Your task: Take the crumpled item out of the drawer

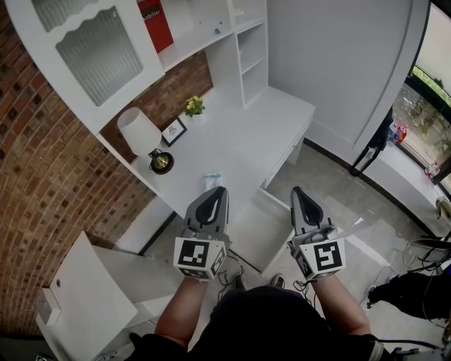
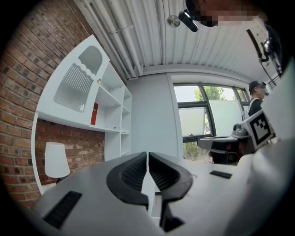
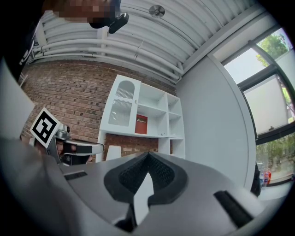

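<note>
In the head view a pale crumpled item (image 1: 212, 180) lies on the white desk (image 1: 246, 134), just beyond the tip of my left gripper (image 1: 216, 192). A white drawer (image 1: 258, 229) stands pulled out of the desk front, below and between the two grippers; I cannot see into it. My right gripper (image 1: 299, 190) is held level with the left, over the drawer's right side. Both are shut with nothing between the fingers. The left gripper view shows its jaws (image 2: 147, 159) pressed together, and the right gripper view shows the same (image 3: 147, 159).
At the back of the desk stand a white lamp (image 1: 139, 131), a small picture frame (image 1: 173, 131), yellow flowers (image 1: 194, 106) and a round black object (image 1: 161, 162). Shelves with a red book (image 1: 154, 21) rise above. A white cabinet (image 1: 91, 296) stands at lower left. A person (image 2: 255, 99) stands by the window.
</note>
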Demonstrator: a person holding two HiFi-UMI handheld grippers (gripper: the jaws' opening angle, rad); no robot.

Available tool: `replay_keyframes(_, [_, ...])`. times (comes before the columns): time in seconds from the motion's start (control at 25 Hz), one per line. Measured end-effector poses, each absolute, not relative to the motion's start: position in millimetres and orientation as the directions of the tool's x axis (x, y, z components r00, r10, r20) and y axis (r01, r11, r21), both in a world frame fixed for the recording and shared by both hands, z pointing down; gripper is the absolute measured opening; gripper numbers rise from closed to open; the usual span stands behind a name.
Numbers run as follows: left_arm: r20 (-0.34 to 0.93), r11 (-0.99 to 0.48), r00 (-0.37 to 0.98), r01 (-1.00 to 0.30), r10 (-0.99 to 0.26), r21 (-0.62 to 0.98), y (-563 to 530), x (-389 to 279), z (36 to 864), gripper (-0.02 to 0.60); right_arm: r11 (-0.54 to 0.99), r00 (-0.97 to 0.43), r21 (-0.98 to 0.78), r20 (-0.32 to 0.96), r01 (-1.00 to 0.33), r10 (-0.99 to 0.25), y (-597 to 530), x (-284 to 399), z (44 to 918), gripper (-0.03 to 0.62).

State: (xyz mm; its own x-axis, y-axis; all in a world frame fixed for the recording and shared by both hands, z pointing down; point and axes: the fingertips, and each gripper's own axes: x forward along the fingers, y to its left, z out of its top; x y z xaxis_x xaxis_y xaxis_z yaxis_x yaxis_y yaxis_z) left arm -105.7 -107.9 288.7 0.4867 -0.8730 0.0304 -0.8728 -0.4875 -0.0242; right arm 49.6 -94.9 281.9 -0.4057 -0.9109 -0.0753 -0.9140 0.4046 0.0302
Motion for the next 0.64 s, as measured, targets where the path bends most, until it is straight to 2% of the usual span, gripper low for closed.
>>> replay_keyframes(0.64, [0.041,-0.495,0.494,-0.869,-0.869,-0.01,-118,-114,293,0.02,0.39,-0.391,0.029,-0.07,-0.921,-0.918,-102,44,284,0.0])
